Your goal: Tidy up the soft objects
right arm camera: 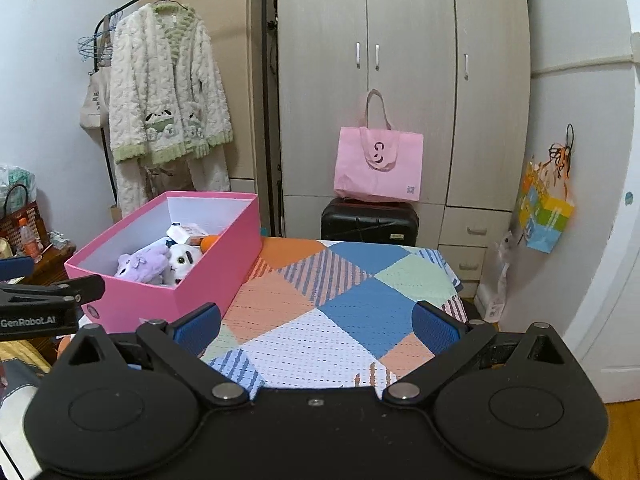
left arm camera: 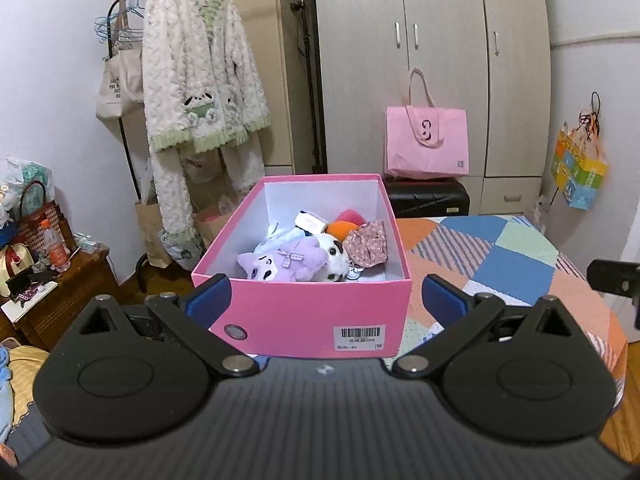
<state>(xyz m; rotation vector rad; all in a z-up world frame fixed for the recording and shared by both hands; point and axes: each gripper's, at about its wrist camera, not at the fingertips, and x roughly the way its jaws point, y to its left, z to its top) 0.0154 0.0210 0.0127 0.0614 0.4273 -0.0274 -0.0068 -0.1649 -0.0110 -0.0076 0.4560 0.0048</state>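
Note:
A pink box (left arm camera: 296, 312) stands on the patchwork table (left arm camera: 500, 264). It holds several soft things: a purple plush (left arm camera: 280, 264), a white panda plush (left arm camera: 334, 258), a floral fabric piece (left arm camera: 368, 244) and an orange ball (left arm camera: 340, 229). My left gripper (left arm camera: 326, 298) is open and empty, its fingers on either side of the box's near end. In the right wrist view the box (right arm camera: 160, 296) sits at the left with the purple plush (right arm camera: 142, 262) inside. My right gripper (right arm camera: 316, 328) is open and empty above the bare tablecloth (right arm camera: 360, 300).
A wardrobe (right arm camera: 400, 80) stands behind, with a pink tote bag (right arm camera: 378, 160) on a black suitcase (right arm camera: 370, 222). A fluffy robe (right arm camera: 164, 96) hangs on a rack at the left. A cluttered wooden side table (left arm camera: 60, 292) is left of the box. A colourful bag (right arm camera: 546, 216) hangs on the right wall.

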